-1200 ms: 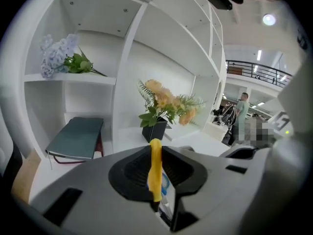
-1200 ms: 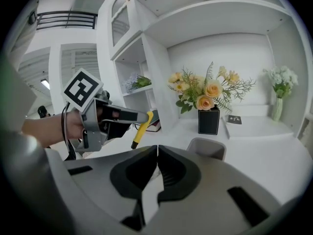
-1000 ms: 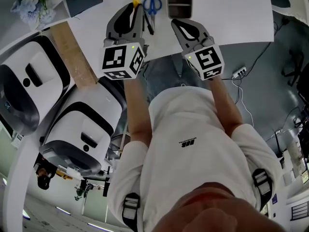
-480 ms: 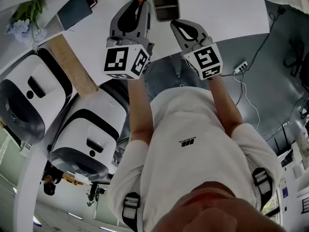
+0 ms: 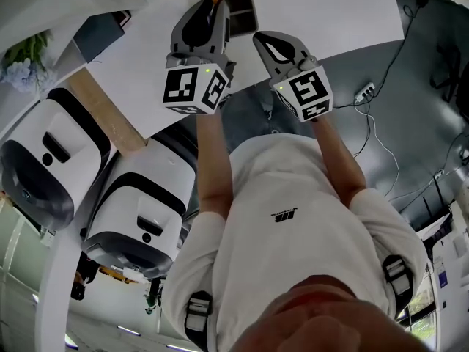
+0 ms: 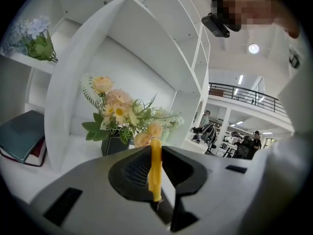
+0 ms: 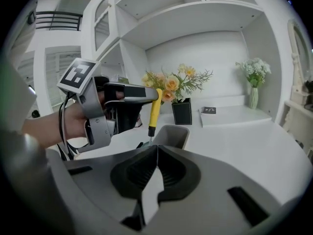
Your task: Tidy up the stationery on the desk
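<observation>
The yellow pen (image 6: 155, 168) is clamped upright in the left claw (image 6: 159, 180). Only the right gripper view shows its dark tip at the rim of the grey holder (image 7: 168, 135) on the white surface (image 7: 244, 136). The right claw (image 7: 155, 173) is closed on nothing. A vase of flowers (image 6: 122, 114) is seen behind. The shirt's print cannot be read.

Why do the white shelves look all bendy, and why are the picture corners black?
Left gripper view: the wide-angle lens bows the white shelves and blackens the corners; the ceiling lamp glares; the yellow pen, close to the lens, looks soft. Right gripper view: the same bowing and dark rim. Head view: the desk edge curves too.
</observation>
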`<state>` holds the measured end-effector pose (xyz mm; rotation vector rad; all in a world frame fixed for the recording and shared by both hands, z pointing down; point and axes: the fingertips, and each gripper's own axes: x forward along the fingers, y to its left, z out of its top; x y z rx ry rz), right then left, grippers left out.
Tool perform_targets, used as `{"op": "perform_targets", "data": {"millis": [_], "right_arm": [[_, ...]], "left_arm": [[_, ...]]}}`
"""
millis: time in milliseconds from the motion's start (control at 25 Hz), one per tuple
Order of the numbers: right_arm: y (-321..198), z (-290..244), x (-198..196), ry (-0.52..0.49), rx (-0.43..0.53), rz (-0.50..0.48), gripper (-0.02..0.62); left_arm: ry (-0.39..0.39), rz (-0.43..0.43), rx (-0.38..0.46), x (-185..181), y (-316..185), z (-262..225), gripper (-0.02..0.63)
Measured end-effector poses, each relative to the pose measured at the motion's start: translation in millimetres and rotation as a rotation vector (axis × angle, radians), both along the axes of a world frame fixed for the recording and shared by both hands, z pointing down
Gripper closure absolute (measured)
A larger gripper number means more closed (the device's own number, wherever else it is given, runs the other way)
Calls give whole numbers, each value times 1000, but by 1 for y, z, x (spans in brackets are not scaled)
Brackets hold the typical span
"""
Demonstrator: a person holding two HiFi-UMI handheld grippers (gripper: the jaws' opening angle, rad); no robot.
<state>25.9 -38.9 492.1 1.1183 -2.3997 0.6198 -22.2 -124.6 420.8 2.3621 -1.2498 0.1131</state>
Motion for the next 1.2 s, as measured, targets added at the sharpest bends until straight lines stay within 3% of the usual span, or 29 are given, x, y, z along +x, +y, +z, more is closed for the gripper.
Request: {"op": "perform_targets", "data": {"millis": [360, 640, 1200], "right_arm": [[-2, 10, -4, -4, -14, -7, 597], [-5, 6, -11, -4, -5, -17, 597], [-1, 7, -49, -3, -10, -86, 597]], "left_arm": [[-54, 21, -59, 7, 6, 45, 606], [-132, 50, -44, 6, 16, 46, 606], [-180, -46, -111, -55, 34, 71, 606]]}}
